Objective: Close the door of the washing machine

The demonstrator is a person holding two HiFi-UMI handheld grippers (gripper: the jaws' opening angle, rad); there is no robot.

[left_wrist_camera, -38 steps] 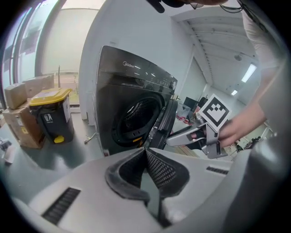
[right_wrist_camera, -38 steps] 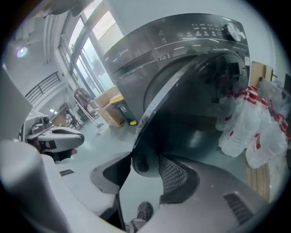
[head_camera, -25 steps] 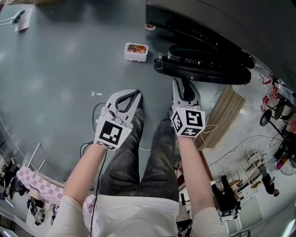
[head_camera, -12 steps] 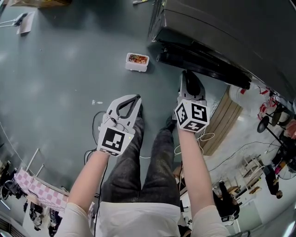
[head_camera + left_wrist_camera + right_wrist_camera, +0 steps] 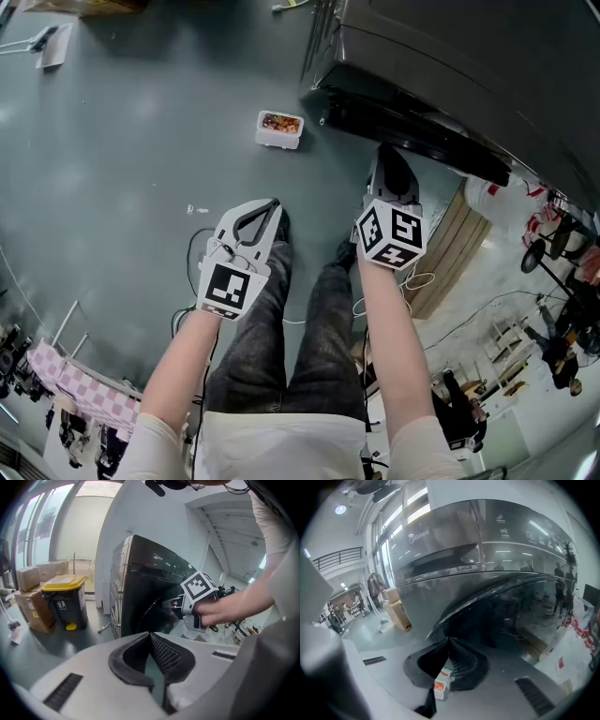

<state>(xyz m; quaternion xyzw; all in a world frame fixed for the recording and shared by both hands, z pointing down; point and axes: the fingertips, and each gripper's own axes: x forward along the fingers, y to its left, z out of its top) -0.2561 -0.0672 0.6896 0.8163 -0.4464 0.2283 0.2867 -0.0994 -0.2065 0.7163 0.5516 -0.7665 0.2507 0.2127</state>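
step: pushing dark round washing-machine door point(image 5: 412, 129) shut | left tongs point(image 5: 274, 206), right tongs point(image 5: 389, 157): together, empty | next: one firm push

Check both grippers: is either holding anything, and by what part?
Nothing is held. Left gripper and right gripper, its jaws just closed, are both shut empty.

The washing machine point(image 5: 450, 66) is cut off by the top and right edges of the head view, so its upper part is not seen. Contact between the right gripper point(image 5: 388, 155) and the dark door point(image 5: 412, 127) cannot be established. The contents of the small white tray point(image 5: 278, 128) on the floor point(image 5: 141, 141) are too small to be identified.
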